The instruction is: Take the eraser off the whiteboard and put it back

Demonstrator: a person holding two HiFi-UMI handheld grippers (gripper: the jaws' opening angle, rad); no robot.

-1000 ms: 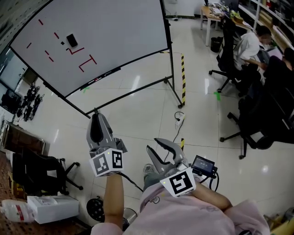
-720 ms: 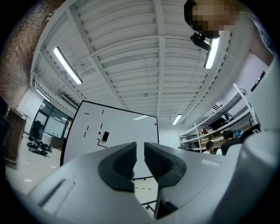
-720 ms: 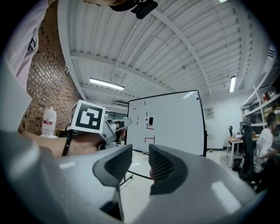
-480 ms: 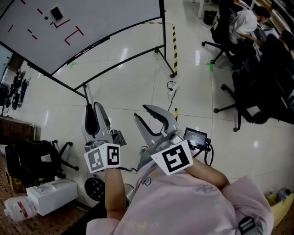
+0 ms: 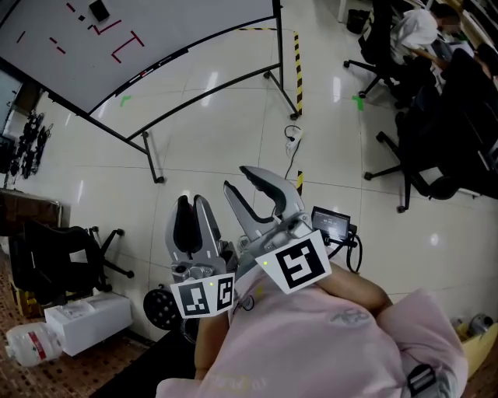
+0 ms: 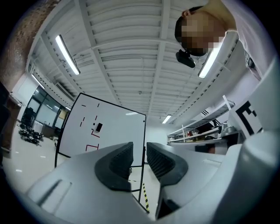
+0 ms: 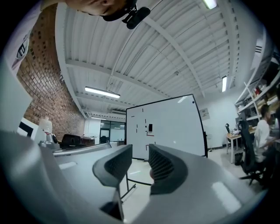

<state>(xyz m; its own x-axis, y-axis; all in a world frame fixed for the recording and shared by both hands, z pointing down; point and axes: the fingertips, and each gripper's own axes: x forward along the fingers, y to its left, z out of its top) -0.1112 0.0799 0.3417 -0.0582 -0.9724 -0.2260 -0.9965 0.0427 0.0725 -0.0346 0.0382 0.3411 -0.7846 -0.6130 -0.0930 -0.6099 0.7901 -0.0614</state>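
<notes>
The black eraser (image 5: 99,10) sticks to the whiteboard (image 5: 163,31), among red marks, at the head view's top left and far from both grippers. It also shows small in the left gripper view, the eraser (image 6: 98,127) on the whiteboard (image 6: 118,127), and in the right gripper view, the eraser (image 7: 150,127) on the whiteboard (image 7: 175,127). My left gripper (image 5: 193,204) is held close to the body. Its jaws are opening, with a narrow gap and nothing between them (image 6: 139,153). Beside it, my right gripper (image 5: 240,179) stands open and empty (image 7: 140,155).
The whiteboard stands on a black frame with legs (image 5: 284,97) on a glossy tiled floor. Yellow-black tape (image 5: 298,70) runs past it. Office chairs (image 5: 424,155) and a seated person (image 5: 412,31) are at the right. At the left are a dark chair (image 5: 54,264), a white box (image 5: 85,319) and a bottle (image 5: 31,346).
The whiteboard has slid toward the head view's top-left corner. My left gripper has moved right, close beside the right gripper, and its jaws have parted a little.
</notes>
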